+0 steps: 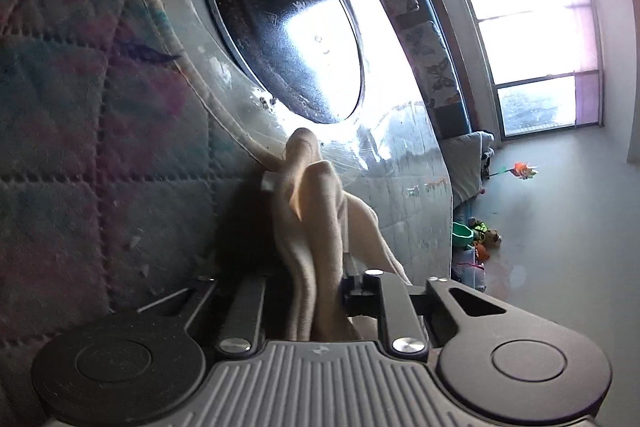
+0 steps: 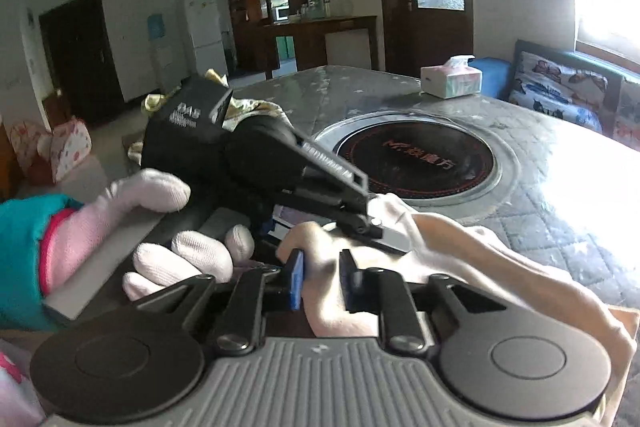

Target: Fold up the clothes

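While both grippers clamp cream cloth (image 2: 460, 243) | bunched, axis unclear

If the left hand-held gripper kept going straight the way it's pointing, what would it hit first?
Beyond the cream garment it is shut on, the left hand-held gripper would probably first meet the table's glossy cover, near the dark round cooktop. Depth is unclear.

The garment (image 2: 460, 247) is plain cream. Beneath it, the table (image 2: 560, 179) wears a quilted grey cover with pale stars, around a black round hob plate (image 2: 416, 159). The hand-held gripper (image 2: 320, 279) is black with blue pads.
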`<state>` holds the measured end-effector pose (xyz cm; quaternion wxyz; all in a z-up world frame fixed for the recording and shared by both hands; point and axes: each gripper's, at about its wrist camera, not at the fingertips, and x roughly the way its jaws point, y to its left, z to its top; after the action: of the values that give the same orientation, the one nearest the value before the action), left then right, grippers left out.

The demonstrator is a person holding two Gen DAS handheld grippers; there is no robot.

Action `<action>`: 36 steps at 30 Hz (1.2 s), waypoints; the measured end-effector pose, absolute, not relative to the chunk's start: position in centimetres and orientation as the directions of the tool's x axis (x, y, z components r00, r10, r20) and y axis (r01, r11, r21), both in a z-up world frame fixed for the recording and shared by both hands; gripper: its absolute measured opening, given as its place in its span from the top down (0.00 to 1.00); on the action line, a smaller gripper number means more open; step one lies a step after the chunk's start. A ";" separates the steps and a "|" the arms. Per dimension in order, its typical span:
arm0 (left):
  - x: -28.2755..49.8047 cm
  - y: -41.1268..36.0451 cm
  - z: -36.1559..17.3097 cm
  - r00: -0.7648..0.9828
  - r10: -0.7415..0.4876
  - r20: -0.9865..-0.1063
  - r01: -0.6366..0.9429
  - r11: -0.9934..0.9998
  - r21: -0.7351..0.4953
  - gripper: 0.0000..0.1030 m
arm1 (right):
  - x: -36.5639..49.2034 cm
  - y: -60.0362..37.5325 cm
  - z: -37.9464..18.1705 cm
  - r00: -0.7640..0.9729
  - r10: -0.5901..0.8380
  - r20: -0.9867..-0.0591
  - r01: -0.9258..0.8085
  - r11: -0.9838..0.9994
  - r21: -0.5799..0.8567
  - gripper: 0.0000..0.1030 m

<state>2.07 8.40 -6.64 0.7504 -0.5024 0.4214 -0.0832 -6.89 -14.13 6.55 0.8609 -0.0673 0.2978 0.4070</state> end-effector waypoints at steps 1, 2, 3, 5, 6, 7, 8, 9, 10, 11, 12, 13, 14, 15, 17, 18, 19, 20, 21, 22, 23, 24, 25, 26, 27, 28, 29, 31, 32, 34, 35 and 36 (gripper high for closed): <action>2.1 8.5 -6.7 0.631 -0.549 -0.548 -0.292 0.487 -0.823 0.83 | -6.9 -14.8 6.7 0.497 0.662 -0.561 -0.732 0.667 0.139 0.78; 2.2 8.4 -6.6 0.630 -0.546 -0.551 -0.286 0.496 -0.820 0.83 | -6.8 -15.5 6.8 0.508 0.657 -0.557 -0.718 0.680 0.147 0.75; 2.3 8.4 -6.5 0.629 -0.544 -0.555 -0.281 0.506 -0.815 0.83 | -6.7 -16.5 6.8 0.533 0.637 -0.557 -0.693 0.706 0.145 0.74; 2.4 8.2 -6.2 0.625 -0.538 -0.566 -0.265 0.536 -0.802 0.83 | -6.3 -18.4 6.8 0.581 0.592 -0.558 -0.638 0.757 0.140 0.62; 2.3 8.0 -6.0 0.623 -0.534 -0.572 -0.256 0.551 -0.794 0.83 | -6.0 -19.5 6.6 0.610 0.556 -0.564 -0.598 0.791 0.133 0.62; 2.4 7.8 -5.9 0.622 -0.530 -0.576 -0.249 0.563 -0.788 0.83 | -5.5 -20.7 6.3 0.639 0.514 -0.572 -0.554 0.823 0.121 0.62; 2.5 7.7 -5.7 0.622 -0.527 -0.580 -0.241 0.575 -0.782 0.83 | -5.0 -21.9 6.0 0.663 0.471 -0.582 -0.509 0.854 0.112 0.62; 2.6 7.5 -5.6 0.621 -0.523 -0.584 -0.234 0.587 -0.775 0.83 | -4.4 -23.0 5.6 0.680 0.430 -0.594 -0.459 0.881 0.112 0.62; 2.6 7.4 -5.4 0.621 -0.519 -0.588 -0.227 0.599 -0.768 0.83 | -3.9 -24.2 5.2 0.694 0.390 -0.605 -0.410 0.905 0.113 0.61; 2.7 7.3 -5.4 0.620 -0.517 -0.590 -0.222 0.605 -0.764 0.83 | -3.4 -25.4 4.7 0.706 0.357 -0.611 -0.364 0.924 0.119 0.59; 2.7 7.2 -5.3 0.620 -0.515 -0.592 -0.218 0.612 -0.760 0.82 | -3.0 -26.5 4.2 0.715 0.328 -0.618 -0.322 0.938 0.126 0.58; 2.8 7.1 -5.2 0.620 -0.513 -0.594 -0.214 0.618 -0.757 0.82 | -2.6 -27.3 3.8 0.718 0.312 -0.622 -0.293 0.946 0.137 0.56; 2.8 7.1 -5.1 0.620 -0.511 -0.596 -0.211 0.623 -0.753 0.82 | -2.1 -28.1 3.4 0.720 0.299 -0.627 -0.266 0.952 0.150 0.53; 2.7 6.8 -4.9 0.621 -0.508 -0.597 -0.208 0.628 -0.750 0.82 | -1.6 -28.7 3.1 0.719 0.297 -0.629 -0.247 0.954 0.168 0.51; 2.8 6.8 -4.8 0.621 -0.504 -0.600 -0.201 0.638 -0.743 0.82 | -0.6 -29.4 2.3 0.709 0.311 -0.633 -0.229 0.950 0.210 0.49; 2.9 6.6 -4.8 0.621 -0.501 -0.603 -0.196 0.646 -0.738 0.82 | 0.0 -29.6 1.7 0.703 0.328 -0.631 -0.226 0.944 0.240 0.49; 2.9 6.5 -4.7 0.621 -0.496 -0.607 -0.190 0.656 -0.731 0.82 | 0.5 -29.7 1.2 0.697 0.346 -0.628 -0.226 0.937 0.266 0.48; 3.0 6.3 -4.5 0.622 -0.489 -0.611 -0.184 0.668 -0.721 0.82 | 0.4 -29.6 1.0 0.697 0.360 -0.620 -0.237 0.932 0.274 0.48; 3.1 6.1 -4.4 0.623 -0.482 -0.616 -0.176 0.682 -0.710 0.82 | 0.4 -29.3 0.9 0.701 0.364 -0.614 -0.250 0.931 0.267 0.48; 3.1 5.8 -4.1 0.624 -0.476 -0.620 -0.164 0.696 -0.699 0.82 | 0.2 -29.0 0.8 0.703 0.368 -0.608 -0.261 0.929 0.262 0.57; 3.1 5.6 -3.8 0.626 -0.469 -0.623 -0.152 0.710 -0.688 0.83 | 0.0 -28.8 0.8 0.703 0.373 -0.605 -0.265 0.927 0.264 0.75; 3.1 5.3 -3.5 0.627 -0.463 -0.626 -0.139 0.724 -0.675 0.83 | -0.2 -28.7 0.8 0.702 0.376 -0.605 -0.263 0.926 0.270 0.78; 3.2 4.8 -3.0 0.629 -0.458 -0.628 -0.120 0.741 -0.661 0.83 | -0.4 -28.7 1.0 0.703 0.377 -0.602 -0.261 0.925 0.275 0.83; 3.2 4.4 -2.5 0.631 -0.453 -0.630 -0.101 0.757 -0.646 0.83 | -0.7 -28.9 1.3 0.712 0.376 -0.594 -0.259 0.926 0.275 0.87; 3.4 3.8 -2.0 0.631 -0.460 -0.625 -0.080 0.762 -0.642 0.84 | -1.0 -29.1 1.7 0.720 0.375 -0.584 -0.258 0.926 0.276 0.87; 3.6 3.3 -1.5 0.631 -0.467 -0.620 -0.060 0.768 -0.638 0.84 | -1.4 -29.4 2.4 0.730 0.376 -0.570 -0.257 0.925 0.280 0.88; 3.9 2.7 -1.0 0.630 -0.473 -0.616 -0.039 0.772 -0.634 0.84 | -1.8 -29.8 3.0 0.741 0.374 -0.557 -0.256 0.925 0.280 0.89; 4.3 1.7 0.1 0.628 -0.487 -0.607 0.002 0.781 -0.625 0.84 | -2.5 -30.5 4.3 0.767 0.357 -0.533 -0.249 0.931 0.265 0.89; 4.5 1.1 0.6 0.627 -0.494 -0.602 0.022 0.784 -0.620 0.85 | -2.9 -30.9 4.9 0.780 0.346 -0.522 -0.242 0.935 0.259 0.89; 5.2 -0.3 1.5 0.623 -0.510 -0.593 0.068 0.790 -0.609 0.85 | -3.5 -31.8 6.1 0.806 0.314 -0.501 -0.219 0.946 0.239 0.89; 5.6 -1.2 1.9 0.620 -0.519 -0.588 0.092 0.793 -0.603 0.85 | -3.7 -32.4 6.7 0.820 0.292 -0.493 -0.204 0.953 0.225 0.89; 6.1 -2.1 2.2 0.615 -0.529 -0.585 0.113 0.793 -0.599 0.85 | -4.0 -33.1 7.3 0.833 0.269 -0.484 -0.188 0.959 0.210 0.89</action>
<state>6.07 -2.08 2.20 0.8596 -0.2621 0.3970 -0.1866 -4.01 -33.07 7.25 0.9542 0.0772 0.2632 0.1198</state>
